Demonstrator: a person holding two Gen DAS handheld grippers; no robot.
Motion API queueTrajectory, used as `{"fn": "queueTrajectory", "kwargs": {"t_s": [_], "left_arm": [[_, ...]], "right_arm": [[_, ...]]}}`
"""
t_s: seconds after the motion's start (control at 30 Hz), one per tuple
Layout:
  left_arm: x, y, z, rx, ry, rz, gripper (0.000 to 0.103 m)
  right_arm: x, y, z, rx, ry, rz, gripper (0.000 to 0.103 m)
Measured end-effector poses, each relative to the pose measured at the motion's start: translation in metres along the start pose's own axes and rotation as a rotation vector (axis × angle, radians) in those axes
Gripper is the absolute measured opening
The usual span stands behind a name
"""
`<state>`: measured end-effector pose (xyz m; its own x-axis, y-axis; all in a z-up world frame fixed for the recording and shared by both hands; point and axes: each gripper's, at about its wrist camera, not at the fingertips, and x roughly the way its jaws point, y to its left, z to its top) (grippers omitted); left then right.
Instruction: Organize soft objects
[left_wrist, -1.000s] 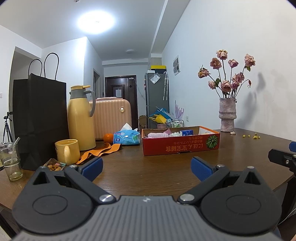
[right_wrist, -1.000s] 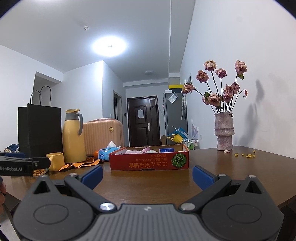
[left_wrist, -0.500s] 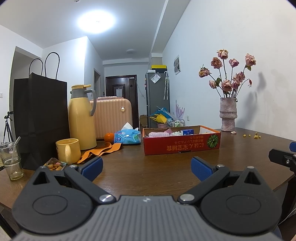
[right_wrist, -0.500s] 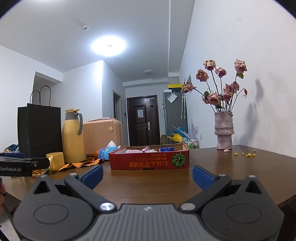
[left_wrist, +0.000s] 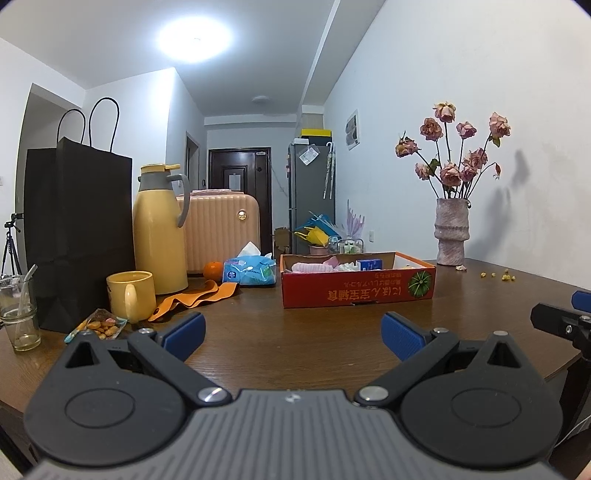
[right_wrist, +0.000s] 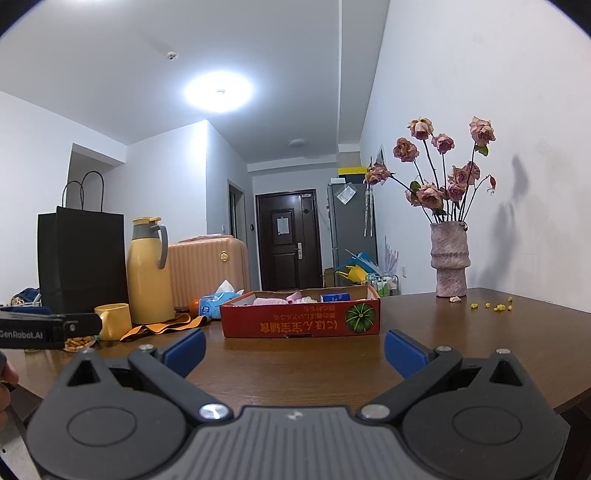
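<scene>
Both tools hover low over the brown table (left_wrist: 295, 332), side by side and well short of the red cardboard box (left_wrist: 356, 293). The left gripper (left_wrist: 291, 334) has its blue pads spread wide with nothing between them — the right gripper (right_wrist: 293, 349) stands just as wide and just as empty. Soft pink items (left_wrist: 314, 266) lie inside the box (beside a small blue carton (left_wrist: 369, 264)). An orange cloth (left_wrist: 195, 301) sprawls near the yellow mug (left_wrist: 130, 293).
</scene>
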<state>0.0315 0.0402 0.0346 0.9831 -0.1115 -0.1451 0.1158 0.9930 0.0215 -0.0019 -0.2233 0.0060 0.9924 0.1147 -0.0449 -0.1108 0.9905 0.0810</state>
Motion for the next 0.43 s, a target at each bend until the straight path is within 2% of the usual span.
{"fn": "queueTrajectory", "kwargs": {"t_s": [0.23,0.43], "left_arm": [[0.0008,0.0009,-0.0014,-0.019,0.013,0.002,0.103],[-0.0011,-0.0002,-0.0018,-0.024,-0.006,0.014,0.103]], "right_arm": [[-0.0004,0.0005,-0.0007,-0.003,0.004,0.003,0.103],[0.0002,0.0011,-0.0009,-0.003,0.008,0.003,0.103]]}}
